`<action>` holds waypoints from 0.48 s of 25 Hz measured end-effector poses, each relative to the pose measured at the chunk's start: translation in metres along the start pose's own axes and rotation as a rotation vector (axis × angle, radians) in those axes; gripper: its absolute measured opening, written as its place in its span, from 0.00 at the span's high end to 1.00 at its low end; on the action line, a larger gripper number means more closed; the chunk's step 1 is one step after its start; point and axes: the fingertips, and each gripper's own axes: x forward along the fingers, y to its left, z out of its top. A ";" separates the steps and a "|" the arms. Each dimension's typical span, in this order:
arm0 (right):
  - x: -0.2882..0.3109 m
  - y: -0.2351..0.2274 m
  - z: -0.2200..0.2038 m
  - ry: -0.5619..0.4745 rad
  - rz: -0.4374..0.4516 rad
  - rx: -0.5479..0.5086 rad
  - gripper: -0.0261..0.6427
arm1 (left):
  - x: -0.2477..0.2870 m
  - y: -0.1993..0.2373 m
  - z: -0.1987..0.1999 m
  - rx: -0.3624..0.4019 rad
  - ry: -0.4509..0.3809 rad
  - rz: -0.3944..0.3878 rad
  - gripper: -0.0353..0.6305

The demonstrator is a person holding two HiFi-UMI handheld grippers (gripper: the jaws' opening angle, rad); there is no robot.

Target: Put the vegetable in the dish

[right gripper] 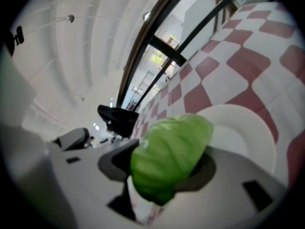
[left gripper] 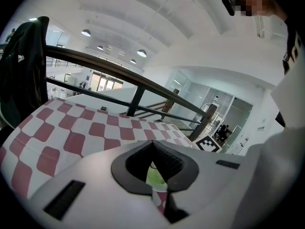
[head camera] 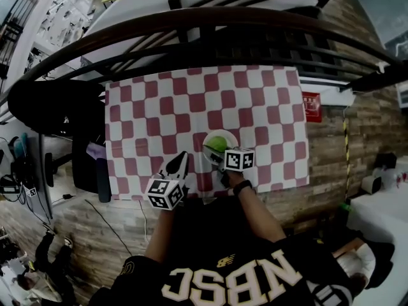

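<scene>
My right gripper [right gripper: 143, 205]: pinching the cabbage [right gripper: 169, 156], long axis pointing dishward.
Dish [right gripper: 250, 128]: just beneath and ahead of it.

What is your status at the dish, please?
Left tongs shut, empty, beside the dish. Right tongs shut on the vegetable, over the dish. Nothing in the way.
</scene>
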 end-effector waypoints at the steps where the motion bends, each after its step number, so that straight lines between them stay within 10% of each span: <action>1: -0.001 -0.002 -0.001 0.015 -0.023 -0.023 0.63 | 0.001 -0.001 0.000 -0.001 0.000 -0.001 0.92; 12: -0.028 -0.019 -0.006 0.045 -0.188 -0.088 0.55 | 0.000 -0.011 0.000 0.001 -0.012 -0.018 0.92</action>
